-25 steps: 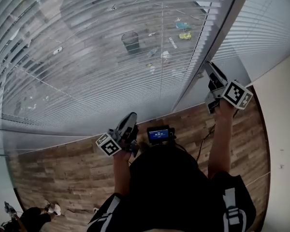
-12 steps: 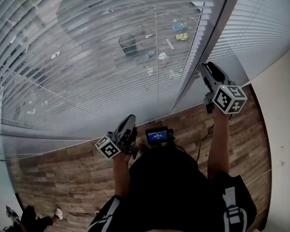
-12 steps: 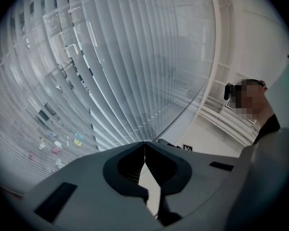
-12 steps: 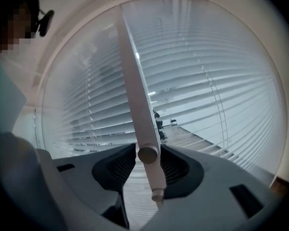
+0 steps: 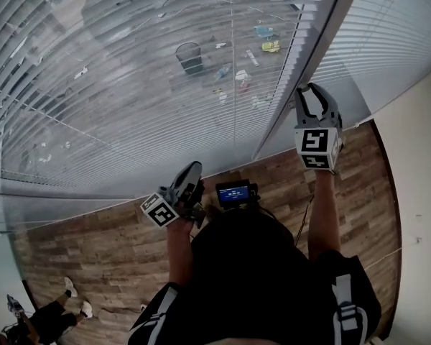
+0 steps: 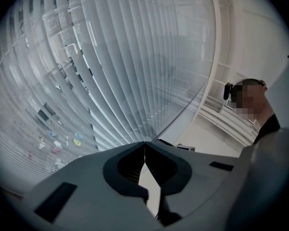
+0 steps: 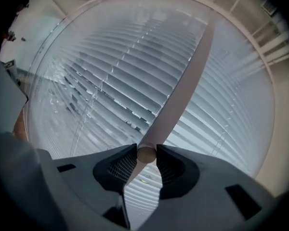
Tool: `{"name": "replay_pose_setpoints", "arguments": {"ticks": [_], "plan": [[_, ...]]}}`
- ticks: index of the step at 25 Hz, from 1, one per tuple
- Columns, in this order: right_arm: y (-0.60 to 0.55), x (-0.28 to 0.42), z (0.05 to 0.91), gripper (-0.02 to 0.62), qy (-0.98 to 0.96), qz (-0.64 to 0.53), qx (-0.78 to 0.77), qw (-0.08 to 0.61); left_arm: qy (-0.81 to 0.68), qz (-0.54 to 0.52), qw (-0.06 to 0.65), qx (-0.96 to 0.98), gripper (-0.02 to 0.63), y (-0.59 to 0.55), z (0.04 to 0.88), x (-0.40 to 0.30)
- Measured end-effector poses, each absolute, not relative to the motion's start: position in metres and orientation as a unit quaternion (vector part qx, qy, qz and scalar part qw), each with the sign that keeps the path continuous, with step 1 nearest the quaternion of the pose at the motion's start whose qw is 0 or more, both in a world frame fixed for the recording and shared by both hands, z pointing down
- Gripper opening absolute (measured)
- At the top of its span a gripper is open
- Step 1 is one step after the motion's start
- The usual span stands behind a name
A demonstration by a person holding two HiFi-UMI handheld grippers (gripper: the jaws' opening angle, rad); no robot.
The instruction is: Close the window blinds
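Right gripper (image 7: 146,153), 2 o'clock in head view: jaws just closing, clamped on lower end of tilt wand (image 7: 183,81). Wand runs up toward 1 o'clock across venetian blinds (image 5: 129,85). Slats only partly tilted; scene behind shows through gaps. Left gripper (image 6: 144,143), 7 o'clock in head view: jaws together, nothing between, idle. Step in hand, by judgement: twisting wand to tilt slats. Next move likely calls for firm grip and roll about wand's axis until slats overlap.
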State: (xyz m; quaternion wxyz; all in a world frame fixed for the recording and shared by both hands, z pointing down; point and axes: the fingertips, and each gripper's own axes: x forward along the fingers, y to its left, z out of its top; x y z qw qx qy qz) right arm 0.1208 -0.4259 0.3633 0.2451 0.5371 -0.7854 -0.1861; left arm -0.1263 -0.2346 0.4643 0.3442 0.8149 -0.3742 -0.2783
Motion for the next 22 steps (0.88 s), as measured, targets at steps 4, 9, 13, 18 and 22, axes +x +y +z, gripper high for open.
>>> {"name": "replay_pose_setpoints", "arguments": {"ticks": [4,9,13,18,22], "plan": [[-0.434,0.128,0.348,0.130,-0.815,-0.090,0.537,0.196,-0.375,-0.282,0.338,0.816,0.002,-0.240,0.444,-0.125],[-0.438,0.138,0.342,0.130,-0.859,0.131,0.493,0.037,-0.375,-0.285,0.334,0.816,0.002,-0.239,0.434,-0.126],[-0.441,0.137,0.350,0.130,-0.855,0.256,0.446,-0.069,-0.375,-0.285,0.338,0.815,0.002,-0.238,0.444,-0.128],[-0.440,0.140,0.356,0.130,-0.851,0.290,0.425,-0.103,-0.375,-0.283,0.339,0.815,0.002,-0.236,0.450,-0.125],[-0.439,0.140,0.361,0.132,-0.864,0.247,0.430,-0.083,-0.375,-0.280,0.343,0.815,0.002,-0.237,0.454,-0.124]]}}
